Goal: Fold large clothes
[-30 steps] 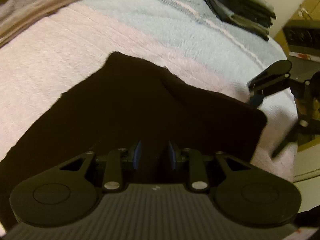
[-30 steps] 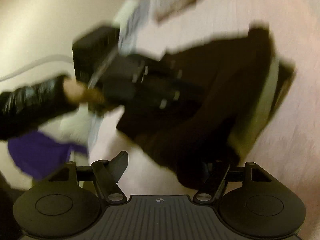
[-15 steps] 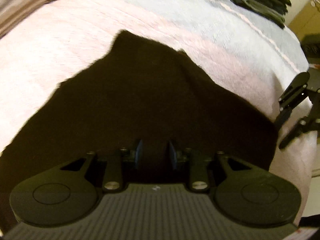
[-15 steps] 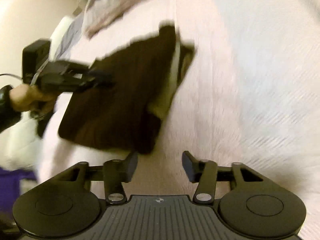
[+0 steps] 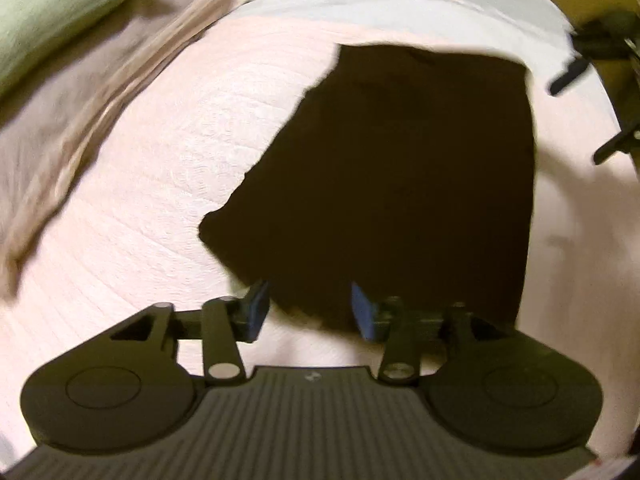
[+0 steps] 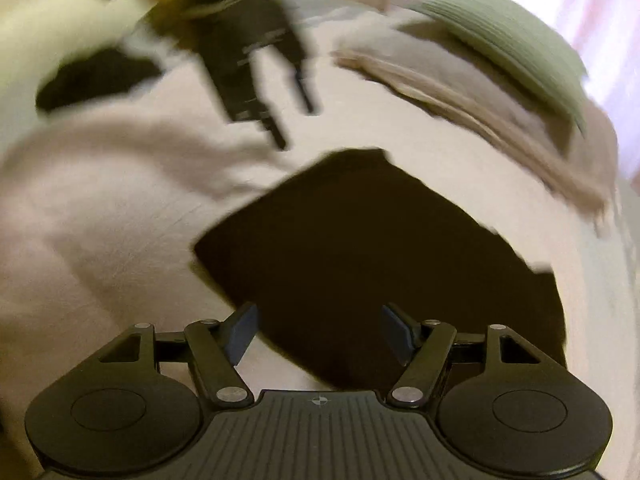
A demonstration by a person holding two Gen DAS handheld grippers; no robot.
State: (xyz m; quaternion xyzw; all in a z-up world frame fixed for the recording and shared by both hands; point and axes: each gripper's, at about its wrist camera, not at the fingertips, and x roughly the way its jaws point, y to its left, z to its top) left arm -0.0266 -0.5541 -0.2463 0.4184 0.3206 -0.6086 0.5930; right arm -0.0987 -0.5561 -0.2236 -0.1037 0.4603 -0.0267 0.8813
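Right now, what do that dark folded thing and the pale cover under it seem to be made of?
The dark garment looks like soft matte cloth, perhaps knit or fleece: it shows no shine and has limp, uneven edges. Blur hides its weave. The pinkish cover looks like woven or ribbed fabric, with fine parallel lines across it and a dull finish.

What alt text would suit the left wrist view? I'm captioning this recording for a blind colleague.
A dark folded garment lies flat on a pale pink bed cover, directly ahead of the open left gripper, whose jaws hold nothing. Beige cloth and a green item sit at the upper left, and the right gripper is blurred at the far right edge.
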